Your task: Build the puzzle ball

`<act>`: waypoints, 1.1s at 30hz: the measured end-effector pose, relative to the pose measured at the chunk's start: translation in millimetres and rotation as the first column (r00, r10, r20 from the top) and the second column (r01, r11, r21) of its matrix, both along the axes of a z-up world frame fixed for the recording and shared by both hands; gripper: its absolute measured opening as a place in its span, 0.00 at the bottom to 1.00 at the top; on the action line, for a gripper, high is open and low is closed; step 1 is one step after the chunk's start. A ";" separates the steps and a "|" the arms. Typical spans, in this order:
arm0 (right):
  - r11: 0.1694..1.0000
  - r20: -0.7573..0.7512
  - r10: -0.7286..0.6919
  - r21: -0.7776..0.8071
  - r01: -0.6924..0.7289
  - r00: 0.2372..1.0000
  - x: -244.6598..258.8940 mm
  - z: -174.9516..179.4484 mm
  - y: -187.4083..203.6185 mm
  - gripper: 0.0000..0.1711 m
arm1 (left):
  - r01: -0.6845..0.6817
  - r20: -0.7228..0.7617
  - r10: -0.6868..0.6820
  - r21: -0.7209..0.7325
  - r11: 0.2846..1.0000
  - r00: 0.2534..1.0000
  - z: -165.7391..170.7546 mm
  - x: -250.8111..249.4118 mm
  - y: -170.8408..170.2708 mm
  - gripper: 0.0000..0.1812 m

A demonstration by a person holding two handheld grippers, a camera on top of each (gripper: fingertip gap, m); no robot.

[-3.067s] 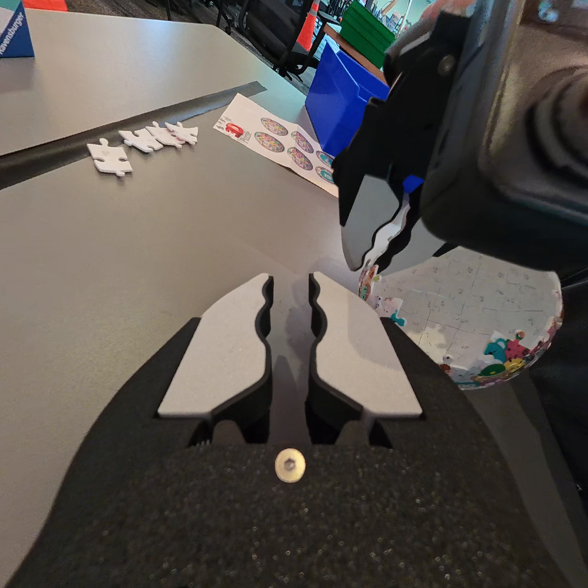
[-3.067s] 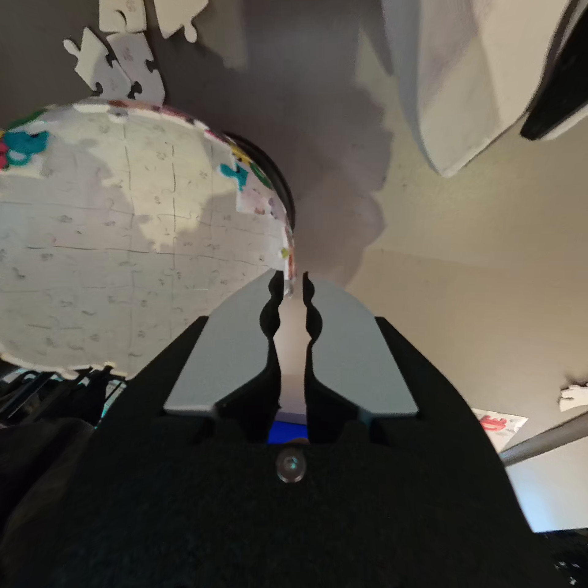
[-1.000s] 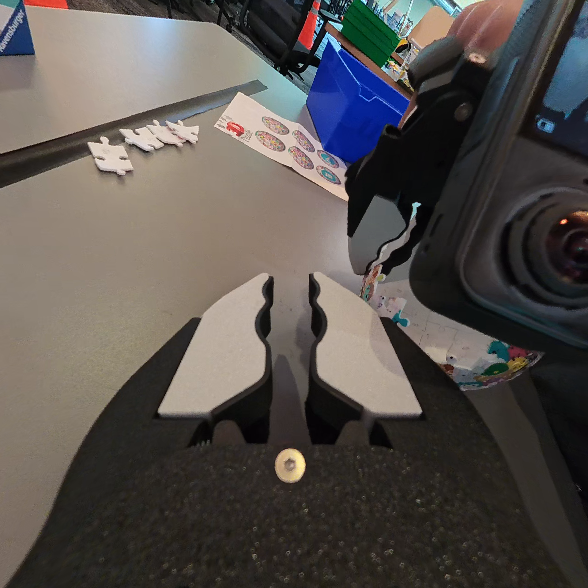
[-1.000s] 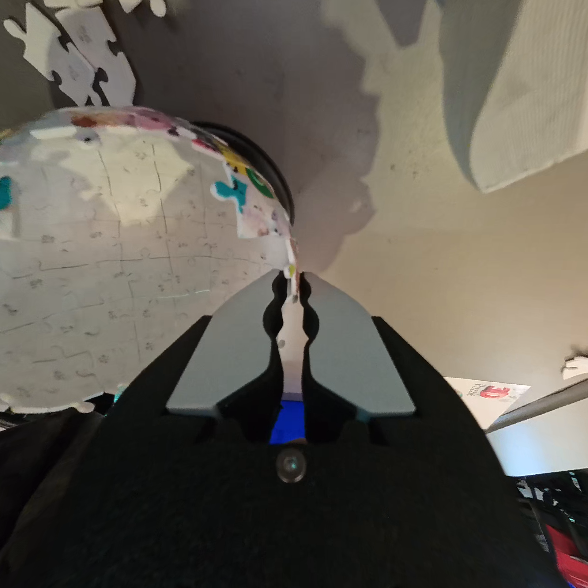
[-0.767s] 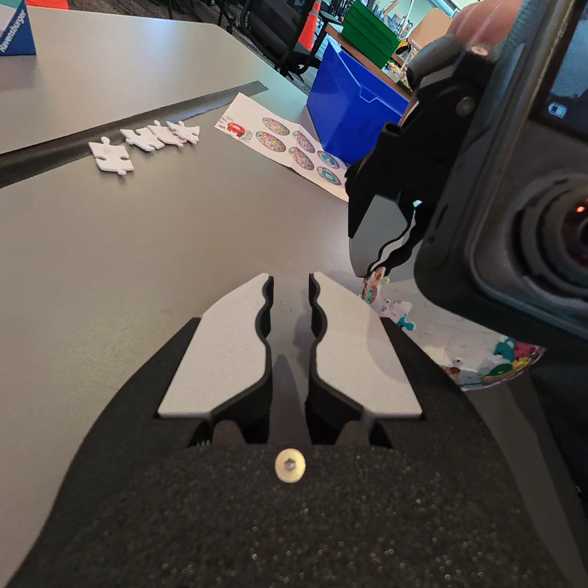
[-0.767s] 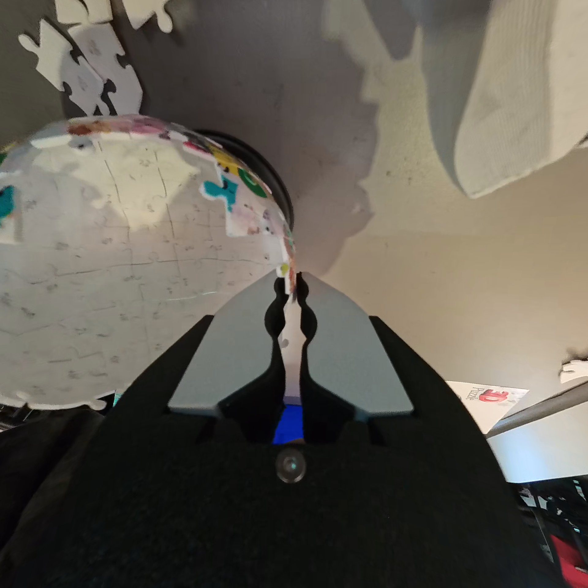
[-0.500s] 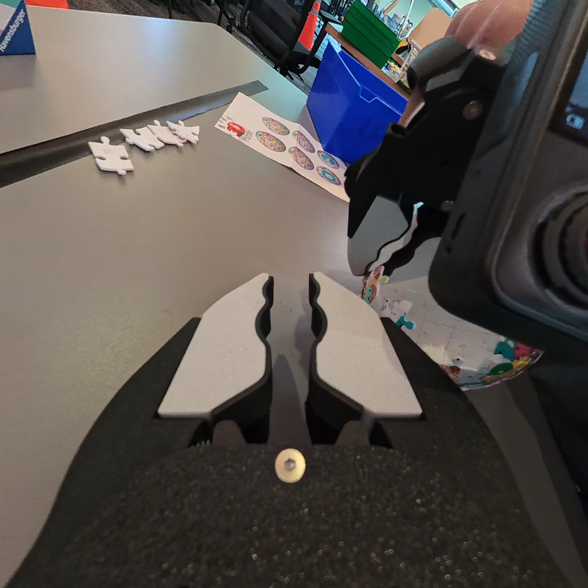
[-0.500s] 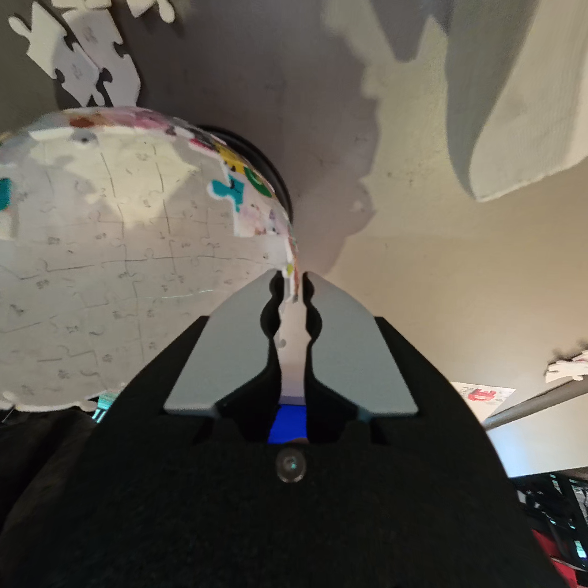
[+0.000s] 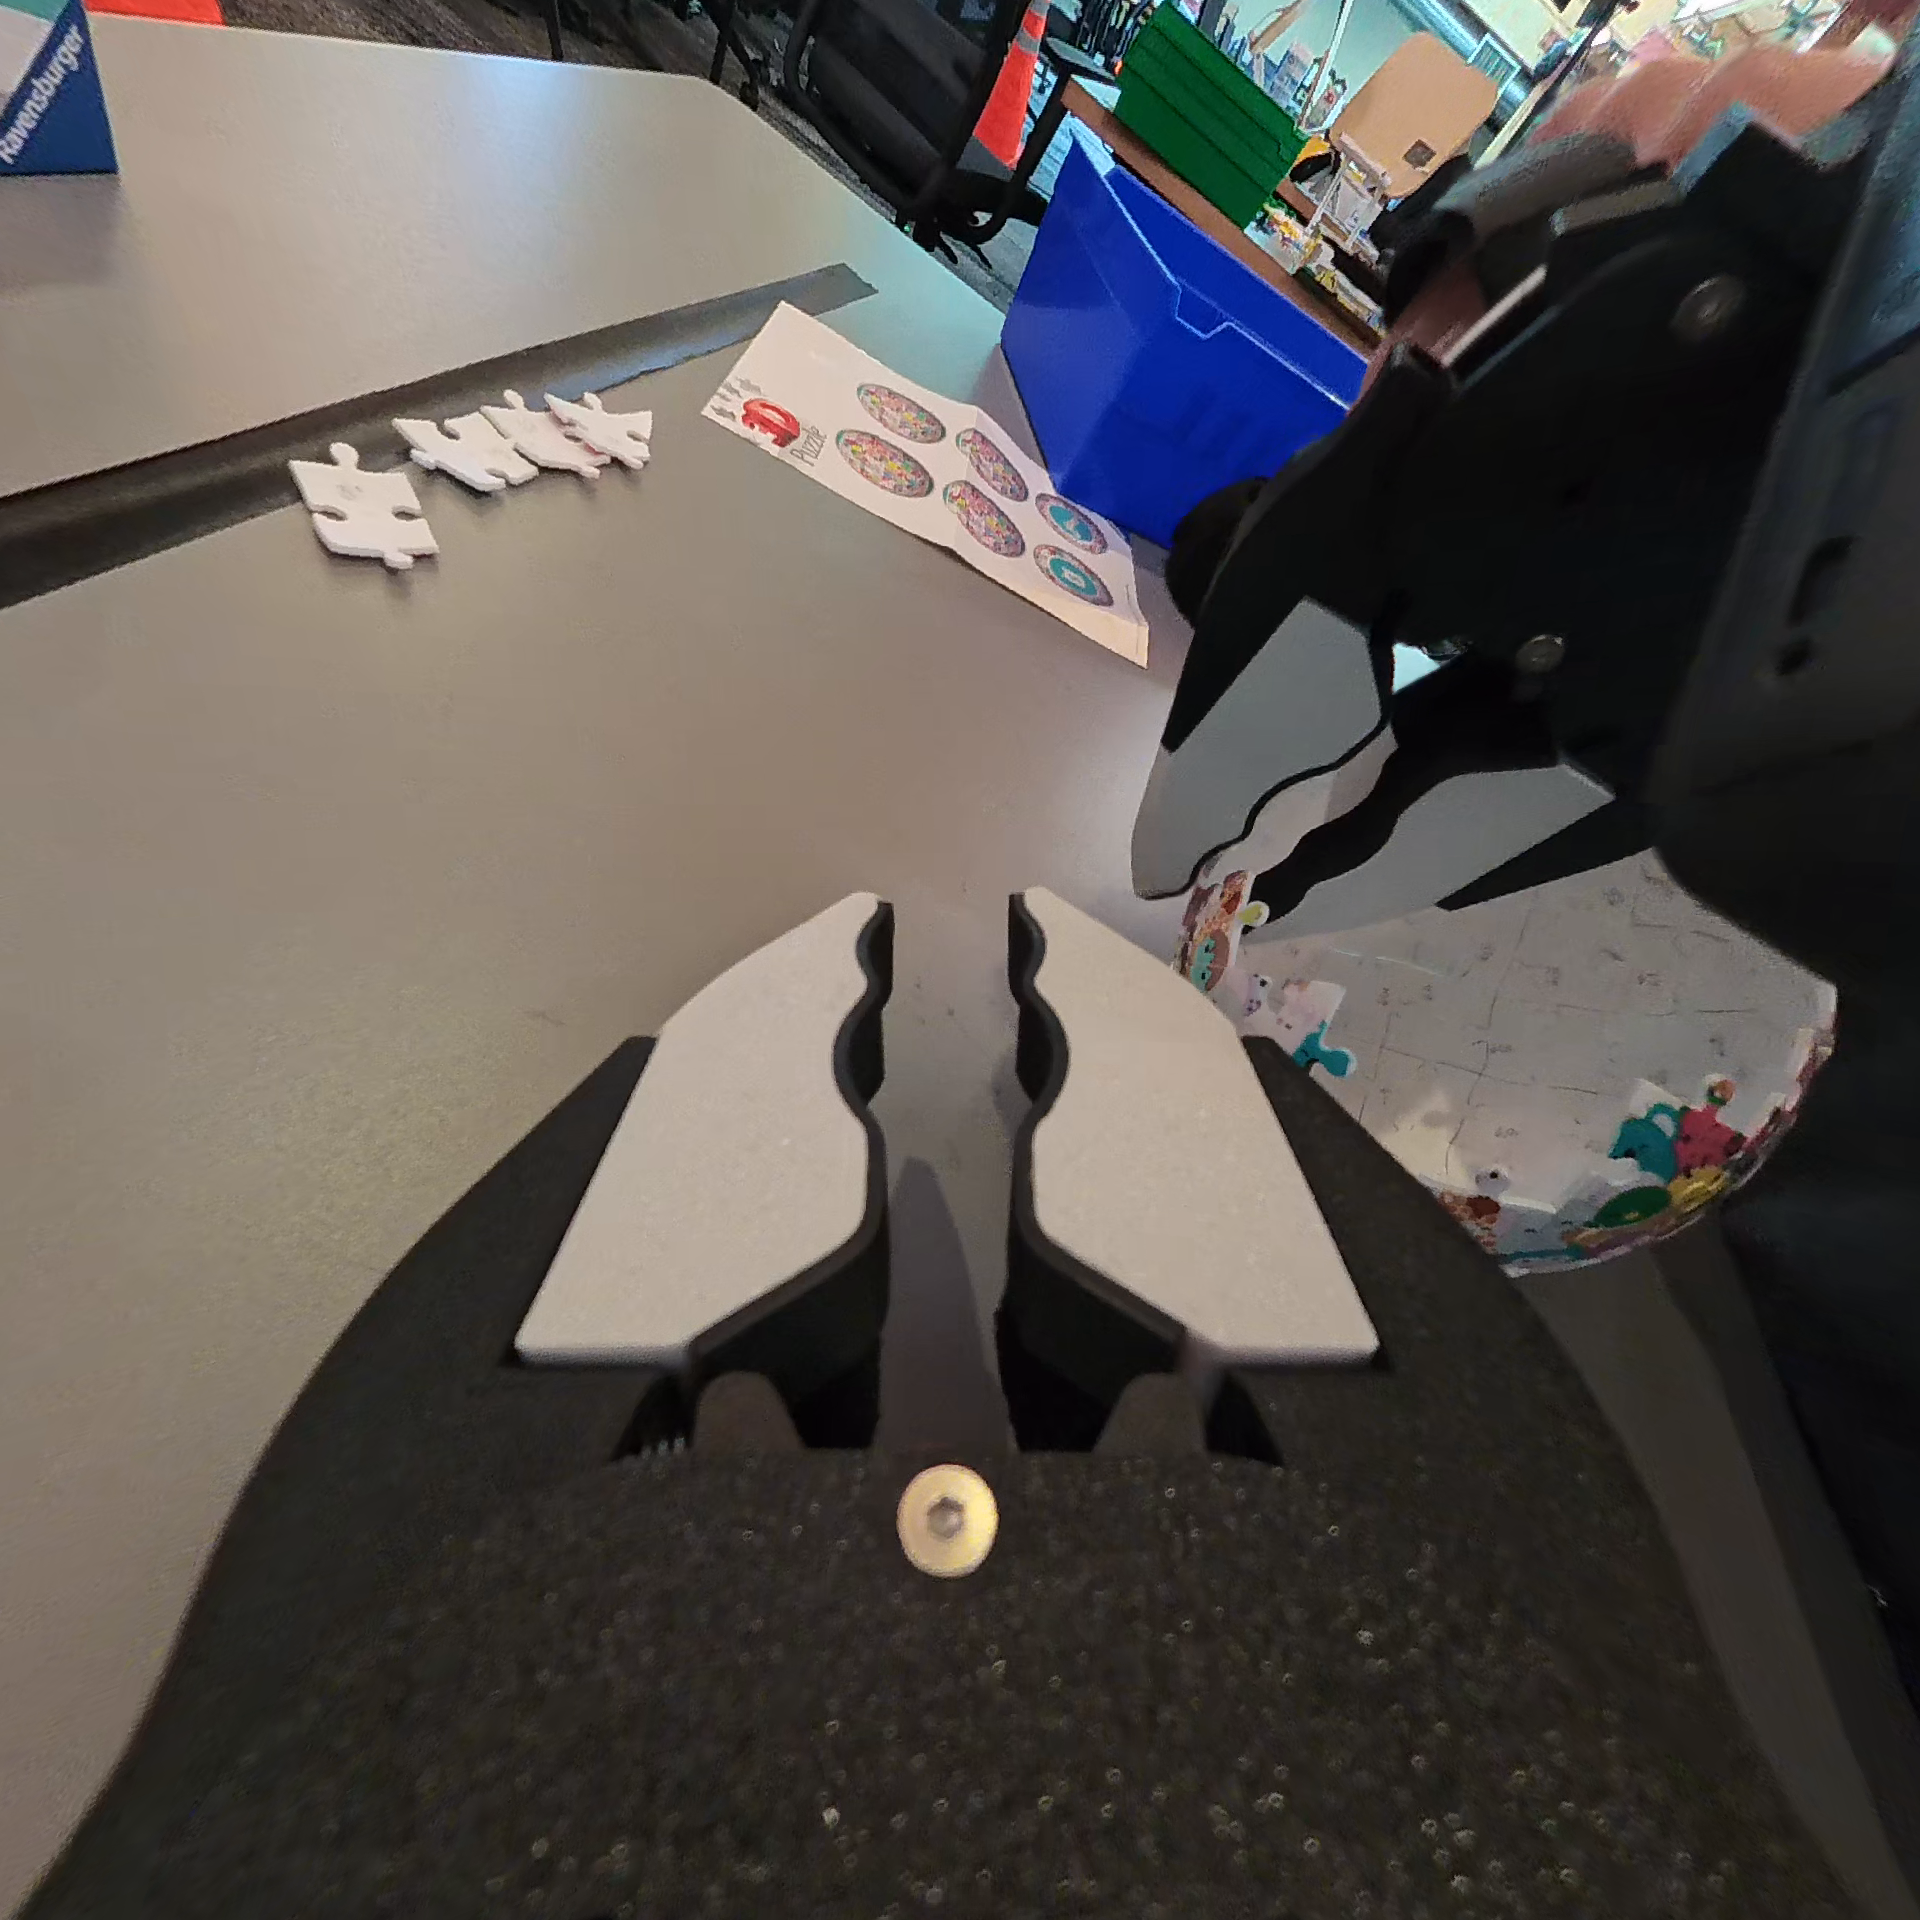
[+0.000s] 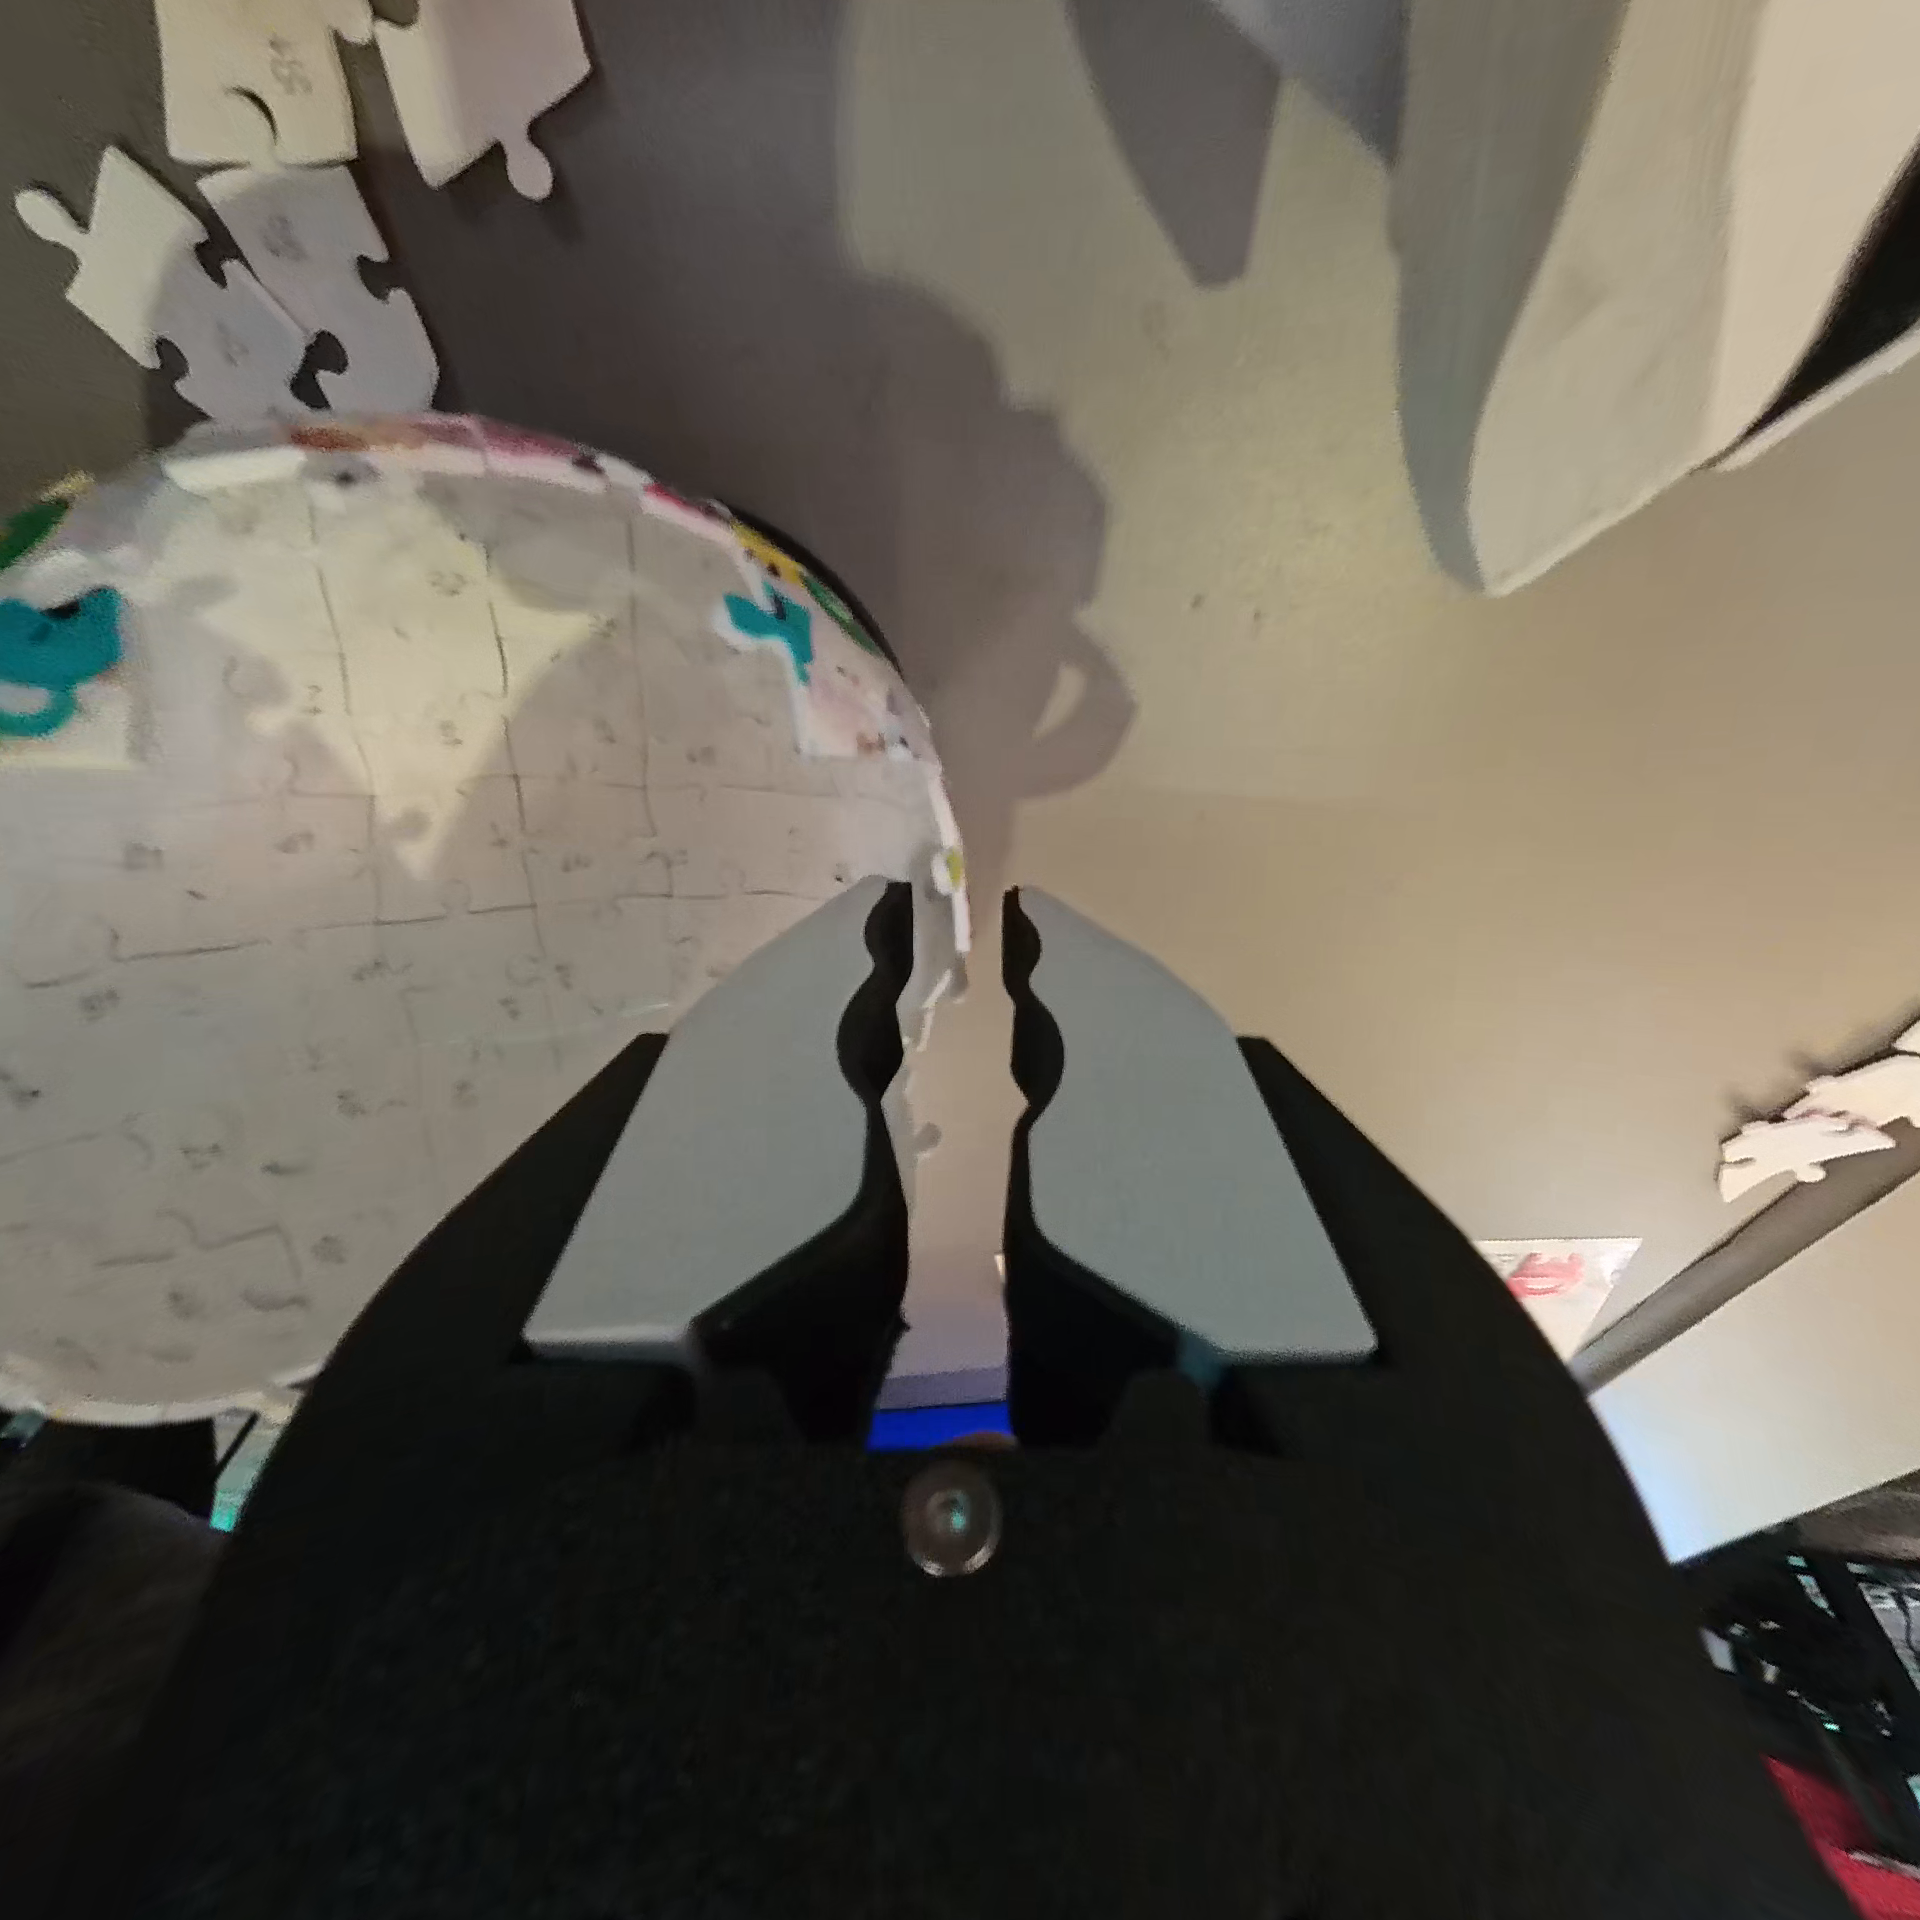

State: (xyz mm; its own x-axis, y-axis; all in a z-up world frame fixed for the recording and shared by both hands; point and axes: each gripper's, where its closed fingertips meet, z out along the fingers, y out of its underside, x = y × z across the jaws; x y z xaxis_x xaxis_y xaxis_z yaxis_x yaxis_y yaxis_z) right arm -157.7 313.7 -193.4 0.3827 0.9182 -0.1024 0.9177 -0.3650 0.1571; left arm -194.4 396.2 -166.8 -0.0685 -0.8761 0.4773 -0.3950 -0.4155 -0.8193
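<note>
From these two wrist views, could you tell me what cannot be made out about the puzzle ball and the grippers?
- Puzzle ball, left wrist view: its top and right are hidden behind the right gripper.
- Ball's base, right wrist view: only a dark sliver shows behind the shell.
- Left gripper, right wrist view: cut off by the frame, jaws unseen.
- Loose pieces: printed sides face down.

Writing found on four items; wording not reproduced.

1. Blue cardboard box point(image 9: 47, 104), far left corner of the grey tabletop point(image 9: 520, 779): white brand lettering runs up its side.
2. White paper sheet point(image 9: 935, 468), right edge of the tabletop: a red logo, one dark word and rows of round colour pictures.
3. Loose white puzzle pieces point(image 10: 281, 62): a small grey printed mark on each back.
4. Half-built puzzle ball point(image 10: 312, 935): similar grey marks across its white inner face, too blurred to read.
</note>
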 end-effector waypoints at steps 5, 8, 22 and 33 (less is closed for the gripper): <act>0.998 -0.020 -0.044 0.037 0.045 0.999 -1.0 0.9 0.8 0.07 | -0.001 0.001 0.001 -0.003 1.000 1.000 0.1 -0.1 0.3 0.11; 0.997 -0.026 -0.046 0.056 0.048 0.999 -1.5 1.6 0.3 0.05 | 0.000 0.000 0.000 -0.006 1.000 1.000 0.0 -0.2 0.2 0.11; 0.996 -0.041 -0.039 0.075 0.042 0.998 -1.9 2.8 0.6 0.04 | -0.002 0.003 0.002 -0.006 1.000 1.000 0.3 -0.3 0.5 0.11; 0.997 -0.029 -0.010 0.079 0.012 1.000 -1.7 2.8 1.4 0.04 | 0.000 0.002 0.000 -0.006 1.000 1.000 0.0 -0.2 0.2 0.11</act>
